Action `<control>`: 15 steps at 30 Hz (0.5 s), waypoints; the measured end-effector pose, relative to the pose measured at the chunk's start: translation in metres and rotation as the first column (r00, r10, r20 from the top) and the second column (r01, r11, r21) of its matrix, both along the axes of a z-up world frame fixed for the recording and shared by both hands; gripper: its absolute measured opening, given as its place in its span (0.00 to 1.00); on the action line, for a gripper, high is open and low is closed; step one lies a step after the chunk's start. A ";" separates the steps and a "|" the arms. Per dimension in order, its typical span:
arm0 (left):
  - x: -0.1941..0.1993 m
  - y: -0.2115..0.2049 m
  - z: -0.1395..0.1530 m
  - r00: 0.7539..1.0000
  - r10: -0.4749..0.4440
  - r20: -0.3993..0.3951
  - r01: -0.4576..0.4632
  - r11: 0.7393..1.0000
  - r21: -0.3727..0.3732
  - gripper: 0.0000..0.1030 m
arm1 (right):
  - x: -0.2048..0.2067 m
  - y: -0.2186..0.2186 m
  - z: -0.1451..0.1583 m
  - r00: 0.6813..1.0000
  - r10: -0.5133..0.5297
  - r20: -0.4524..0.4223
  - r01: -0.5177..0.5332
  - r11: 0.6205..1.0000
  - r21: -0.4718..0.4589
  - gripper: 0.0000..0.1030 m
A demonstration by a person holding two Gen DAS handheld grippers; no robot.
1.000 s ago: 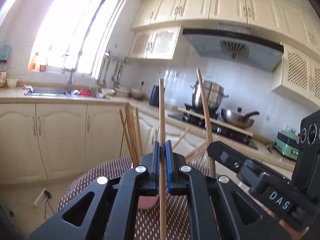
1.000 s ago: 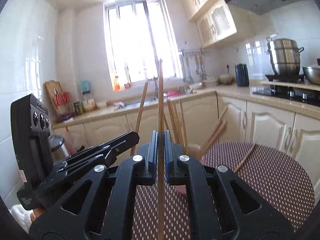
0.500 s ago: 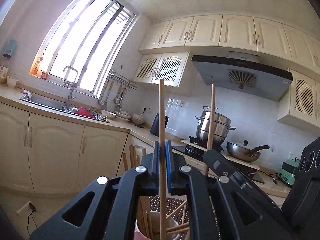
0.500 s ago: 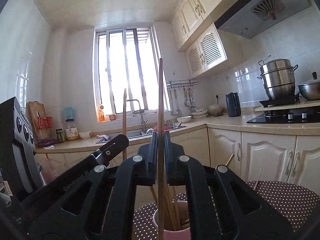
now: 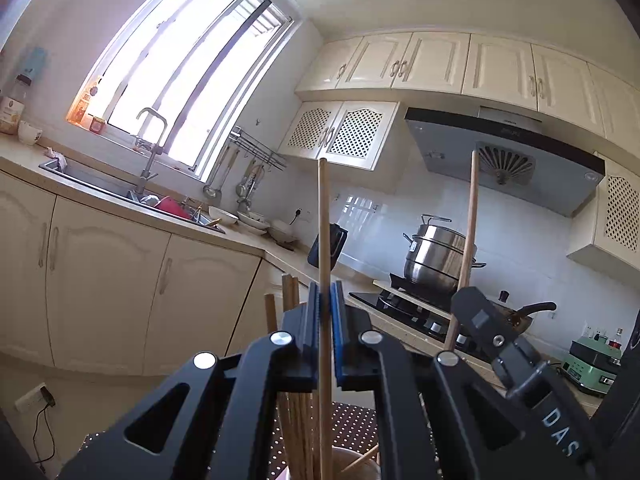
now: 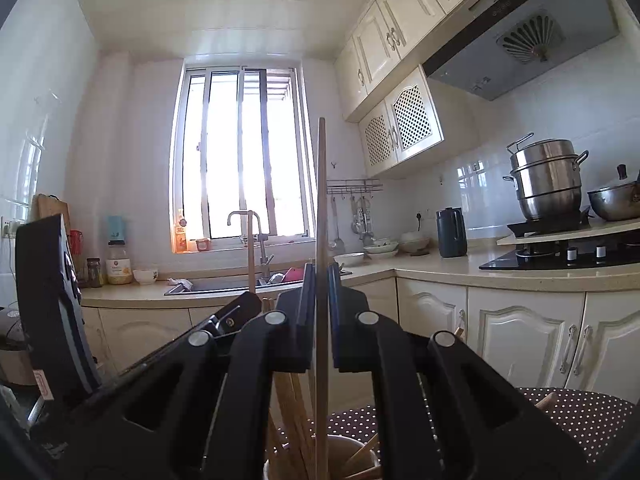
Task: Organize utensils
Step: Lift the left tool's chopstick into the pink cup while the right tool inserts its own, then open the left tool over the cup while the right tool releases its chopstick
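A cream-cabinet kitchen with a bright window [image 6: 240, 152] fills the background; below lies a dotted surface [image 6: 580, 416] carrying a cup [image 6: 360, 454] that serves as the landmark here. Several chopsticks [image 6: 292, 420] already stand bunched inside the cup. Directly above the cup, the right tongs [image 6: 321, 316] are pinched tight on one upright chopstick [image 6: 321, 200], whose lower end reaches down into the cup's mouth. The left tongs [image 5: 326, 332], just beside and also over the cup [image 5: 360, 460], are likewise clamped on a second upright chopstick [image 5: 323, 220], its lower end dipping in among the bunch.
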State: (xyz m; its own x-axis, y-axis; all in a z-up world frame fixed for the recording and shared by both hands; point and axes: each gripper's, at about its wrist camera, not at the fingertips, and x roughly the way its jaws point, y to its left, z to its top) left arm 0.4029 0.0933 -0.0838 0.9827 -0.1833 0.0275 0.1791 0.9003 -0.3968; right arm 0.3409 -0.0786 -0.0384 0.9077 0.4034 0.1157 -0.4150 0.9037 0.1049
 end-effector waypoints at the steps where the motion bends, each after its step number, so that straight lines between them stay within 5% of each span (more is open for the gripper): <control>1: 0.001 0.000 -0.003 1.000 0.001 -0.005 -0.001 1.000 -0.007 0.06 | -0.001 -0.001 0.000 1.000 0.002 0.004 -0.002 1.000 0.006 0.07; 10: 0.000 -0.009 -0.011 1.000 0.008 -0.008 -0.007 1.000 0.027 0.07 | 0.006 -0.004 -0.006 1.000 0.006 -0.029 -0.006 1.000 0.023 0.07; 13: 0.000 -0.010 -0.015 1.000 0.008 -0.017 -0.007 1.000 0.023 0.29 | 0.007 -0.004 -0.006 0.999 0.011 -0.037 -0.010 1.000 0.025 0.07; 15: -0.002 -0.011 -0.016 1.000 0.016 -0.013 -0.016 0.999 0.033 0.31 | 0.006 -0.003 -0.006 0.999 0.010 -0.037 -0.009 1.000 0.018 0.07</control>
State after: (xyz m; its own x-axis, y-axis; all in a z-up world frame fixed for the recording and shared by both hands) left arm 0.4011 0.0825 -0.1002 0.9858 -0.1679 0.0089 0.1593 0.9156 -0.3691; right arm 0.3469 -0.0814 -0.0445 0.9076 0.4102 0.0895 -0.4192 0.8976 0.1365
